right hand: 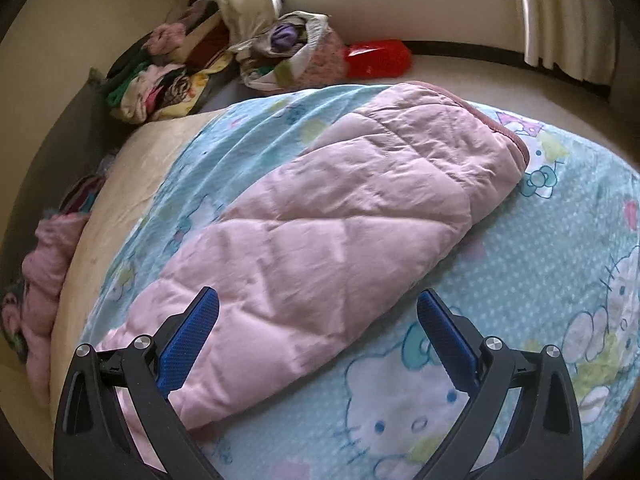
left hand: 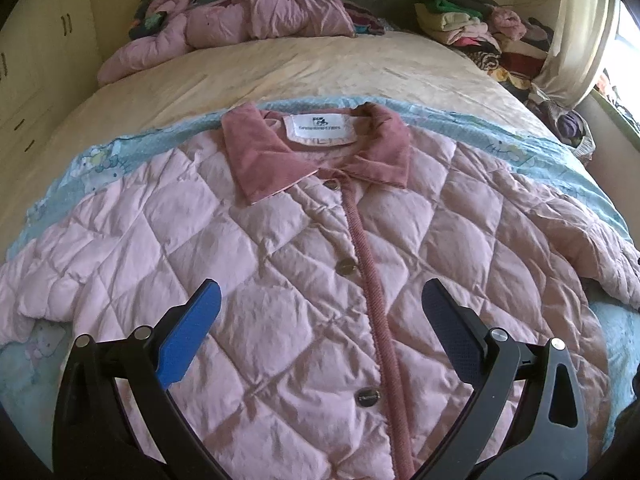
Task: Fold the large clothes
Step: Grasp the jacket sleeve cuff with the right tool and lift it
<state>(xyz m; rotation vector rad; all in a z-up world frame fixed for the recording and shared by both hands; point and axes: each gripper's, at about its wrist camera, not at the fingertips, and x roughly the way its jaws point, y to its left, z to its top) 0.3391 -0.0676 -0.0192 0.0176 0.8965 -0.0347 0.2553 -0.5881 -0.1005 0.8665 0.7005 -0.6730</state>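
left claw [left hand: 320, 300]: spread wide, empty, over pink quilted jacket [left hand: 280, 280] | right claw [right hand: 318, 308]: spread wide, empty, over jacket sleeve [right hand: 340, 216] | jacket flat on bed [left hand: 280, 68]

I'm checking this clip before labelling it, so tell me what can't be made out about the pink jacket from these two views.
- Jacket hem: left wrist view, cut off by the bottom edge and the open left tool.
- Brand text on the neck label: left wrist view, too small and blurred.
- Left sleeve cuff: left wrist view, runs off the frame edge.
- Shoulder join of the right sleeve: right wrist view, behind the open right tool.
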